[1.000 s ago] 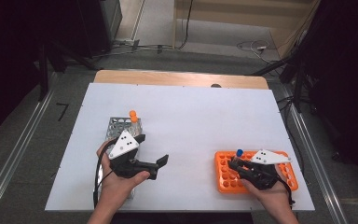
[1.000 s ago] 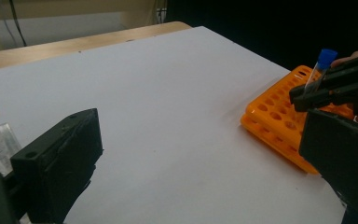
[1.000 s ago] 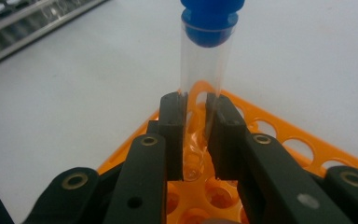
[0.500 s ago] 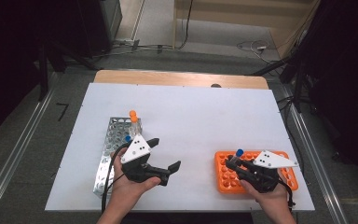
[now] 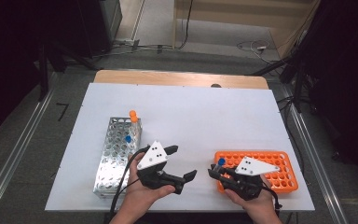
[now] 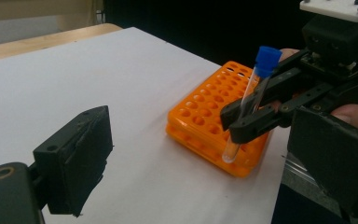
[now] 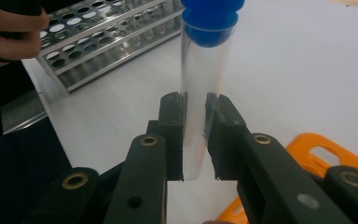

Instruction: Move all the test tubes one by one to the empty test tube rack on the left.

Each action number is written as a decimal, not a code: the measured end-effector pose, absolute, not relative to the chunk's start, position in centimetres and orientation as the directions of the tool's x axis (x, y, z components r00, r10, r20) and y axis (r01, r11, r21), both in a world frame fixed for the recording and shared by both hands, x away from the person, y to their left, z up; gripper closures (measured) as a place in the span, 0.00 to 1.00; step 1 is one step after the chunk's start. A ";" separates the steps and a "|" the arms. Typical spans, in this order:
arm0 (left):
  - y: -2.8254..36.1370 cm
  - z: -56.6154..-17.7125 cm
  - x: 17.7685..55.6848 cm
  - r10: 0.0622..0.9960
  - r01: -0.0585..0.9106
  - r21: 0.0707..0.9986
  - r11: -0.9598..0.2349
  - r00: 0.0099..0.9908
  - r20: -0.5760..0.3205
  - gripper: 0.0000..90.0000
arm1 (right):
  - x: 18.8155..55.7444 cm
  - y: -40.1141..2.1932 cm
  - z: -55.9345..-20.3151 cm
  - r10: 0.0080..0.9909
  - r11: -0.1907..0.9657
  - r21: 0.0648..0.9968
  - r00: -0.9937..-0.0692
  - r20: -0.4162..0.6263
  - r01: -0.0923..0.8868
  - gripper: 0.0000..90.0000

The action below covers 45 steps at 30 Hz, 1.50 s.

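My right gripper (image 5: 214, 172) is shut on a clear test tube with a blue cap (image 5: 221, 162), held upright just off the left end of the orange rack (image 5: 279, 161). In the right gripper view the pads (image 7: 172, 135) pinch the tube (image 7: 203, 84) near its lower half. The left gripper view shows the tube (image 6: 251, 93) tilted in front of the orange rack (image 6: 200, 116). My left gripper (image 5: 182, 162) is open and empty, a short way left of the tube and pointing at it. Its jaws have just been closing slightly with nothing between them.
A metal rack (image 5: 116, 149) lies at the left of the white table (image 5: 214, 116), holding an orange-capped tube (image 5: 133, 114) and a blue-capped one (image 5: 128, 139). The table's front edge runs just below both hands. A wooden strip (image 5: 177, 78) borders the far edge.
My left gripper has moved right, away from the metal rack. My right gripper has carried the tube left, off the orange rack's end, so the two grippers are closer together.
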<state>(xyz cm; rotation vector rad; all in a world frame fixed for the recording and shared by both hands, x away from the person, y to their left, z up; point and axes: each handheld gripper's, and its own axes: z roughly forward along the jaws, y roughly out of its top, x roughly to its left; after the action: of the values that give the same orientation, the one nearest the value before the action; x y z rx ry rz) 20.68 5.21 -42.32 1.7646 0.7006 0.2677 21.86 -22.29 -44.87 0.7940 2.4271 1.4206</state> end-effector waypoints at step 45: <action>1.4 -43.0 19.7 0.398 0.259 0.942 -0.215 0.904 -0.157 0.84 | 20.0 -19.6 -45.1 0.389 0.428 0.859 -0.915 0.106 0.281 0.83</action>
<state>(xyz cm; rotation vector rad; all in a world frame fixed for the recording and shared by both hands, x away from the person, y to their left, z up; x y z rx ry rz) 19.73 1.43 -42.98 1.8091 0.4919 0.1379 19.98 -19.63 -45.07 0.6033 2.5617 1.5080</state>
